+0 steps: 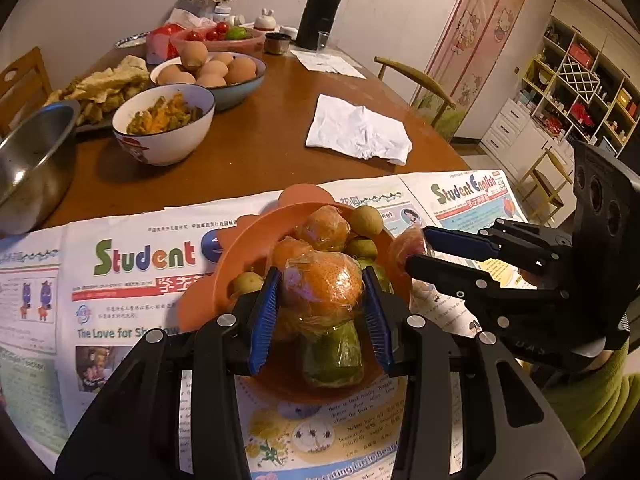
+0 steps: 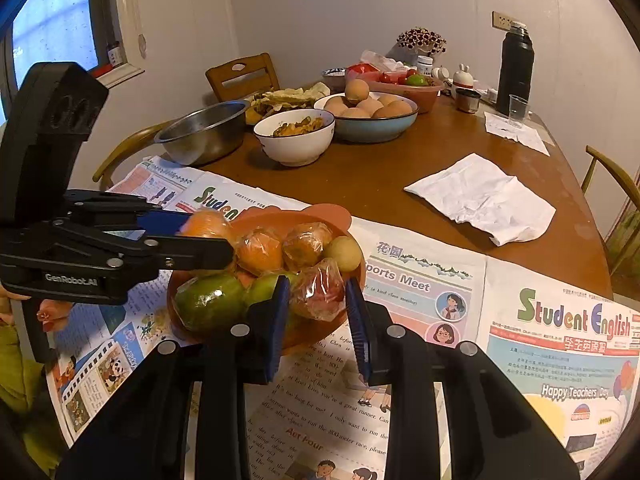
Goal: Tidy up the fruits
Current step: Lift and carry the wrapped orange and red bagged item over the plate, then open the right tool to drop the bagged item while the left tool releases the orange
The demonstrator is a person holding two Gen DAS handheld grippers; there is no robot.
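With the left gripper (image 1: 322, 308) clamped on a wrapped orange (image 1: 323, 286) over the orange bowl's (image 1: 200, 304) near side and the right gripper (image 2: 318, 312) pinching a wrapped red fruit (image 2: 318, 290) at its right rim, lower each gently into a free hollow before letting go, so the pile likely stays put.

- A steel bowl (image 2: 202, 130) sits at the table's (image 2: 380, 176) left edge, partly on the newspapers (image 2: 420, 284).
- A white bowl (image 2: 296, 142) of cooked food stands just beside it.
- A blue bowl (image 2: 374, 126) holds brown eggs (image 2: 370, 106).
- A crumpled white napkin (image 2: 484, 198) lies on bare wood.
- A black thermos (image 2: 515, 68) stands at the far end, a clear cup (image 2: 518, 110) just beside it.
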